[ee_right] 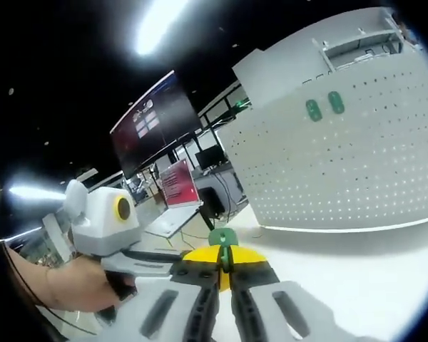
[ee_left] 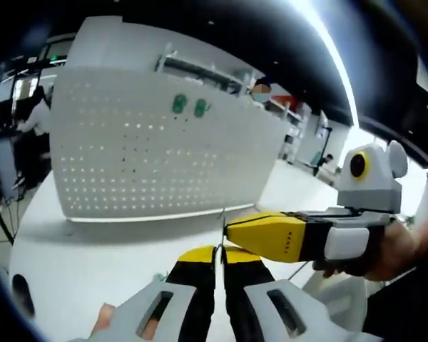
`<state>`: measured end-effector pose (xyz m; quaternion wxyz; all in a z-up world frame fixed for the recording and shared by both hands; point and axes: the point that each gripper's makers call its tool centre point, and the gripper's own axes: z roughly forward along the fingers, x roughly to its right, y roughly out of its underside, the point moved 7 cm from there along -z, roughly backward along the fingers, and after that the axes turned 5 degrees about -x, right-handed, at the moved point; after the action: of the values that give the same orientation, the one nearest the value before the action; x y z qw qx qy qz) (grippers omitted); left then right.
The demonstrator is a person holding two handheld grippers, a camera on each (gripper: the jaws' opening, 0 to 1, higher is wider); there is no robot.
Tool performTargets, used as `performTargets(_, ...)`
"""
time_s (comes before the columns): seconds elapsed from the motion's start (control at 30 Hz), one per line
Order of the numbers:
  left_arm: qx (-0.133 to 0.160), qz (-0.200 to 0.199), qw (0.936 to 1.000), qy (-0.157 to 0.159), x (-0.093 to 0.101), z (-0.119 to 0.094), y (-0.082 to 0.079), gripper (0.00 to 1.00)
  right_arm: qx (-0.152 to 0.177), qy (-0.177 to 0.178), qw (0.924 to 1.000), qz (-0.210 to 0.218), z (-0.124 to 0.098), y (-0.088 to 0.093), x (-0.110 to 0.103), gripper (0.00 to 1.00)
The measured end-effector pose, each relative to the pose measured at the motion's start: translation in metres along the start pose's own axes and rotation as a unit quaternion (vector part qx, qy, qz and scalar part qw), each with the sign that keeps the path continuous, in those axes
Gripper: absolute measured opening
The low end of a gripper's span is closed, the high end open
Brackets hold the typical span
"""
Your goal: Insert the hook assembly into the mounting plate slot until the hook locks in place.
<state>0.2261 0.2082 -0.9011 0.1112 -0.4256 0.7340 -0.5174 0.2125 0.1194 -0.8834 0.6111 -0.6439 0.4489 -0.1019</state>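
Right gripper view, right claw (ee_right: 225,262) pinching green hook (ee_right: 222,236), left claw (ee_left: 220,251) closed, pegboard (ee_right: 357,142) ahead.

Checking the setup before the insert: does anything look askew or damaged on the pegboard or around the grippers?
Nothing stands out. The white pegboard stands upright on the table with two green hooks already mounted side by side. The right gripper pinches a green hook.

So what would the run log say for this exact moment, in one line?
stage: hook not inserted | right tongs: shut on green hook | left tongs: shut, contents unclear | pegboard: upright, two green hooks mounted
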Motion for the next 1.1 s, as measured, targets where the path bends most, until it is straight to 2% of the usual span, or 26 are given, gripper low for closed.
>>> performTargets(0.13, -0.004, -0.001, 1.0, -0.009, -0.001, 0.003, 0.004, 0.04, -0.018, 0.001, 0.9998, -0.008, 0.004, 0.003, 0.003, 0.0)
performTargets(0.2, -0.018, 0.003, 0.9997, -0.015, -0.002, 0.007, 0.011, 0.06, -0.022, 0.001, 0.9997, -0.008, 0.005, 0.004, 0.006, 0.0)
performTargets(0.3, -0.026, -0.007, 0.9995, -0.017, -0.005, 0.009, 0.021, 0.21, -0.025, 0.0, 0.9996, -0.013, 0.006, 0.001, 0.007, 0.0)
performTargets(0.4, -0.017, -0.029, 0.9994, 0.005, -0.004, 0.008, 0.023, 0.31, -0.029, -0.001, 0.9992, -0.027, 0.008, -0.001, 0.01, 0.0)
performTargets(0.57, 0.007, -0.035, 0.9993, 0.008, -0.008, 0.001, 0.024, 0.61, -0.039, 0.004, 0.9986, -0.037, 0.015, 0.002, 0.019, 0.0)
performTargets(0.7, 0.022, -0.037, 0.9989, 0.019, -0.012, -0.005, 0.025, 0.73, -0.046, 0.004, 0.9979, -0.045, 0.017, 0.002, 0.024, 0.0)
performTargets(0.87, 0.03, -0.033, 0.9988, 0.021, -0.017, -0.016, 0.022, 0.91, -0.034, 0.01, 0.996, -0.082, 0.019, -0.005, 0.024, 0.0)
performTargets(1.0, 0.031, -0.028, 0.999, 0.015, -0.021, -0.02, 0.017, 0.99, -0.028, 0.011, 0.9944, -0.101, 0.024, -0.009, 0.021, 0.0)
performTargets(1.1, 0.025, -0.025, 0.9994, -0.002, -0.028, -0.022, 0.015, 1.0, -0.02, 0.017, 0.9935, -0.11, 0.026, -0.013, 0.02, 0.0)
